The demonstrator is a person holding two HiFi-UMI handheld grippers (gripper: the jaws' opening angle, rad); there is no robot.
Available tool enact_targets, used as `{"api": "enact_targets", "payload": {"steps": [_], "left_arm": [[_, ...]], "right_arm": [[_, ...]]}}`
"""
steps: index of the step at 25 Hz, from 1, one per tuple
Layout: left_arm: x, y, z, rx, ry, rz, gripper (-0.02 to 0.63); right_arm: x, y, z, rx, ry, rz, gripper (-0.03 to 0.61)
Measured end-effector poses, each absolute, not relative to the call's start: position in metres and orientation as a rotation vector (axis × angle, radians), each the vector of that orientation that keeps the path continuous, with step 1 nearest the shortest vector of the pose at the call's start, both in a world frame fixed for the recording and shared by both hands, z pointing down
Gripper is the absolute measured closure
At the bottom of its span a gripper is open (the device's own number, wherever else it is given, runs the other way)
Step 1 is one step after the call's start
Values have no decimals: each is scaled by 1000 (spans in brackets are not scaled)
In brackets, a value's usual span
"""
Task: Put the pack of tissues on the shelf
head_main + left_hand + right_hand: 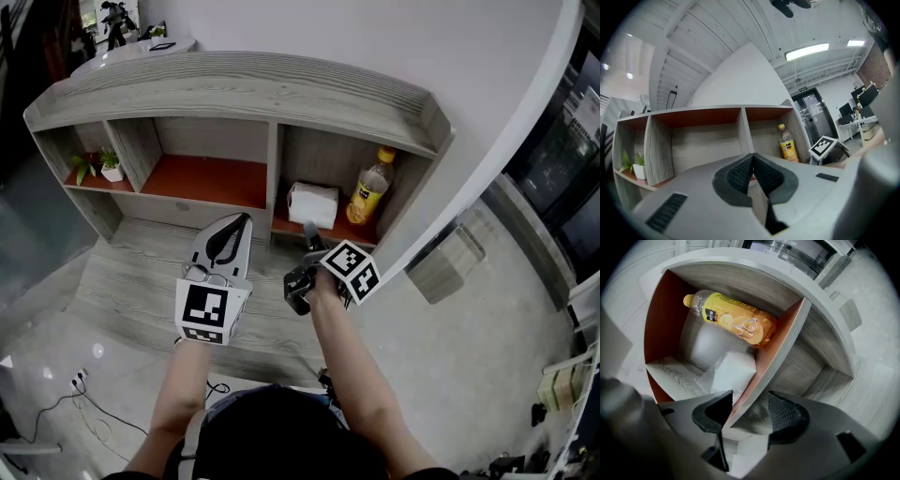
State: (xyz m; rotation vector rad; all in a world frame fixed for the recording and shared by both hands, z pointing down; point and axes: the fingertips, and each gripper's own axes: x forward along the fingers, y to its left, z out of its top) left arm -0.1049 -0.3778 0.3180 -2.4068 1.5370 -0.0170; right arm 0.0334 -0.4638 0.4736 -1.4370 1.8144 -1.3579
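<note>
White soft pack of tissues (312, 204) resting, apparently delivered, in the grey wood-grain shelf's (234, 89) right compartment beside a yellow juice bottle (371, 187); right gripper (747, 416) gapes empty, left gripper (752, 161) closed, unneeded.

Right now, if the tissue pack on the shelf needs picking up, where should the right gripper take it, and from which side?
Likely across its two side faces at the near end, coming in through the open front of its compartment. The tissue pack sits between the divider and the upright bottle, so only its front is reachable. The right gripper is open, empty.
</note>
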Motion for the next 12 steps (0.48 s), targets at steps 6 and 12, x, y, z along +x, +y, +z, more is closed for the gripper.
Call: {"api": "enact_targets", "payload": {"steps": [6,12], "left_arm": [[-106,-372,317,-2420,1517,-14,604],[-104,-363,318,-2446,1491,-11,604]], "right_arm": [[32,-454,471,-1495,1854,-1321,348],[36,-431,460,-1569,1931,-1229,353]]}}
